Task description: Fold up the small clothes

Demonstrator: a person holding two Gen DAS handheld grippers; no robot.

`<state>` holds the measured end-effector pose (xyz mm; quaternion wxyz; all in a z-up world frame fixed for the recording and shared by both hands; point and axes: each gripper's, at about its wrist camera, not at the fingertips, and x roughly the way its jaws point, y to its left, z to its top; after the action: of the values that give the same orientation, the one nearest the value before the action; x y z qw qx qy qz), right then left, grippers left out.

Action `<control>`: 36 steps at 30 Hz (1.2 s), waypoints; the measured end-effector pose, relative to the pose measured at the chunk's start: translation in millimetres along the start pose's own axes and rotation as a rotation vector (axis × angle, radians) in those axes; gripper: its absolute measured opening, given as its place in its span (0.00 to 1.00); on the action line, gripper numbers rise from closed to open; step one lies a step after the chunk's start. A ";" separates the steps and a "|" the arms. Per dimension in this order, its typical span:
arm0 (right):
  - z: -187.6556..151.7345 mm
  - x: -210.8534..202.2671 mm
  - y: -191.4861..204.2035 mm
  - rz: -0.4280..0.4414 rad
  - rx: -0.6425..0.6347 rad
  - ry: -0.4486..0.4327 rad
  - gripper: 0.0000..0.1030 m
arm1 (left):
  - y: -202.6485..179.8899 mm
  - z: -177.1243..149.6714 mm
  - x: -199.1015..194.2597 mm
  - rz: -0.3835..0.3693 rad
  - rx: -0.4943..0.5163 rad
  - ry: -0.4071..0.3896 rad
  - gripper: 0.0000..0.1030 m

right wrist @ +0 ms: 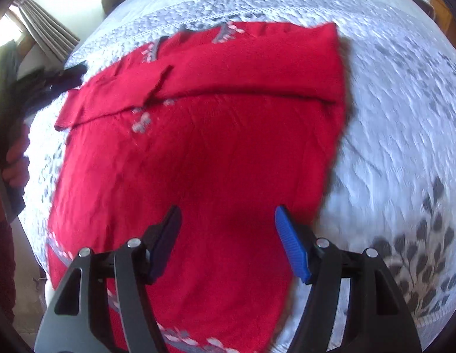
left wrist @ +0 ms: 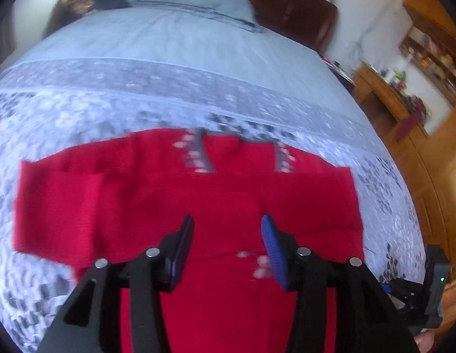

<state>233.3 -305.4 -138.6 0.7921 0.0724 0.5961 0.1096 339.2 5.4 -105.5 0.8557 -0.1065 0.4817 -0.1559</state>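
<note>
A small red knit sweater (left wrist: 180,194) with grey and pink trim lies flat on the bed, both sleeves folded across its chest. It also shows in the right wrist view (right wrist: 216,135). My left gripper (left wrist: 228,229) is open and empty, hovering over the sweater's lower middle. My right gripper (right wrist: 228,217) is open and empty, above the sweater's lower part near its right edge. The other gripper and the hand that holds it (right wrist: 13,158) show at the left edge of the right wrist view, beside the bed.
The sweater lies on a pale blue and white patterned bedspread (left wrist: 198,58) (right wrist: 398,123). A wooden headboard (left wrist: 292,8) stands at the far end, a wooden desk and shelves (left wrist: 404,88) at the right. Dark clothes (right wrist: 54,82) lie at the bed's left edge.
</note>
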 end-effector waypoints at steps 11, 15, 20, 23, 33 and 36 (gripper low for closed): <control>116.2 61.5 77.9 0.076 0.002 0.086 0.63 | 151.6 -5.5 4.7 0.453 -0.204 0.174 0.47; 141.2 80.9 87.5 0.074 0.031 0.135 0.62 | 159.7 -7.5 17.6 0.439 -0.187 0.200 0.47; 154.8 104.3 89.5 0.071 0.056 0.194 0.61 | 160.7 -4.5 21.7 0.416 -0.200 0.193 0.48; 159.4 115.0 91.1 0.098 0.073 0.207 0.56 | 157.5 -4.4 22.3 0.413 -0.184 0.193 0.48; 167.4 114.1 87.2 0.200 0.062 0.184 0.05 | 155.8 1.9 11.3 0.370 -0.230 0.176 0.49; 165.1 87.6 67.3 0.232 0.073 0.138 0.02 | 154.9 8.4 -2.7 0.341 -0.264 0.129 0.49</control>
<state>409.3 -215.0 -157.4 0.7280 0.1619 0.6405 0.1833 370.5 150.5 -150.5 0.8157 -0.1244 0.5629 0.0488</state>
